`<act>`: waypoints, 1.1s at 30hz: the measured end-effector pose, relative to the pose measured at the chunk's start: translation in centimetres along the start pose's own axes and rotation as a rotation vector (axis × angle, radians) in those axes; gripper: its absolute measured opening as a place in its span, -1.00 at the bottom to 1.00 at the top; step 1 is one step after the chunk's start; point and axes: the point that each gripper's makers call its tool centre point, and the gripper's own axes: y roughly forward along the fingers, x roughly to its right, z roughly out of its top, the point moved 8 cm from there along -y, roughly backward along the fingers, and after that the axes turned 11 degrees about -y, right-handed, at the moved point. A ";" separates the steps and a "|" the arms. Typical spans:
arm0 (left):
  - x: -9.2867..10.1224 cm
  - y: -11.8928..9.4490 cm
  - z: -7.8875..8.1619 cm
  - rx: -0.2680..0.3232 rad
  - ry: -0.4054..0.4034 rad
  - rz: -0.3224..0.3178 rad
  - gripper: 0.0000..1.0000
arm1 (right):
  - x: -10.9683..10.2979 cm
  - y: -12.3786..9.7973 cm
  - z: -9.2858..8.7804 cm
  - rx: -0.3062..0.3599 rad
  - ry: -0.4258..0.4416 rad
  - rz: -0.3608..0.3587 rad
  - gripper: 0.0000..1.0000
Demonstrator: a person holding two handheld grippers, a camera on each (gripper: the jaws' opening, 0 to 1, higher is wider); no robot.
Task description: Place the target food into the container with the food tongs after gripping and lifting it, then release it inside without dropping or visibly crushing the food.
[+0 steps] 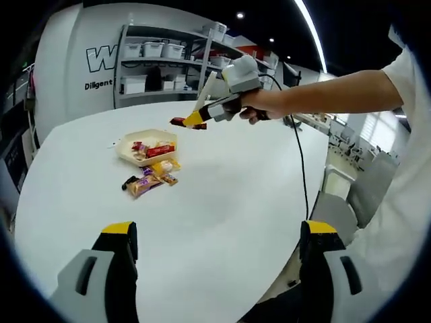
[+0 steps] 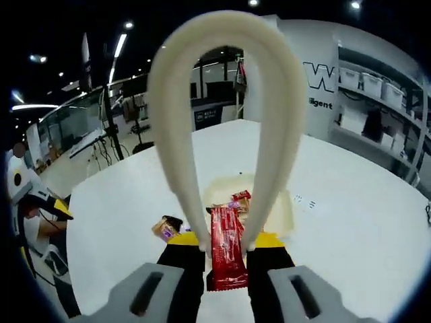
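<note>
Overhead, right hand-held gripper point(image 2: 225, 252) clamped on cream looped tongs point(image 2: 225, 101) pinching glossy red wrapper point(image 2: 227, 252); left hand-held gripper point(image 1: 219, 232) apparently apart.

Brightness: both views are well lit, and the white table point(image 1: 222, 202) reads pale and even against a dark ceiling.
Light source: a ceiling strip light point(image 1: 311, 30) and small round spots point(image 2: 355, 5) overhead.
Shadows: soft and faint; only a thin dark edge under the snack wrappers point(image 1: 149, 180).
Glare: slight sheen on the red packet point(image 2: 227, 249).
Blur: the cream tongs point(image 2: 225, 101) sit close to the lens and look soft.
Distortion: strong fisheye, with the shelving point(image 1: 172, 60) bowing near the edge.
</note>
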 end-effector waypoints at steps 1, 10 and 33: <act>0.0 0.1 0.1 0.001 0.000 -0.001 0.98 | 0.3 0.2 0.1 0.000 0.010 -0.005 -0.65; -0.1 0.4 0.3 0.004 -0.009 -0.008 0.98 | 0.9 1.1 0.5 -0.006 0.007 -0.002 -0.65; -0.5 0.3 0.0 -0.003 -0.016 -0.018 0.98 | 1.1 4.5 1.1 -0.062 -0.021 0.005 -0.65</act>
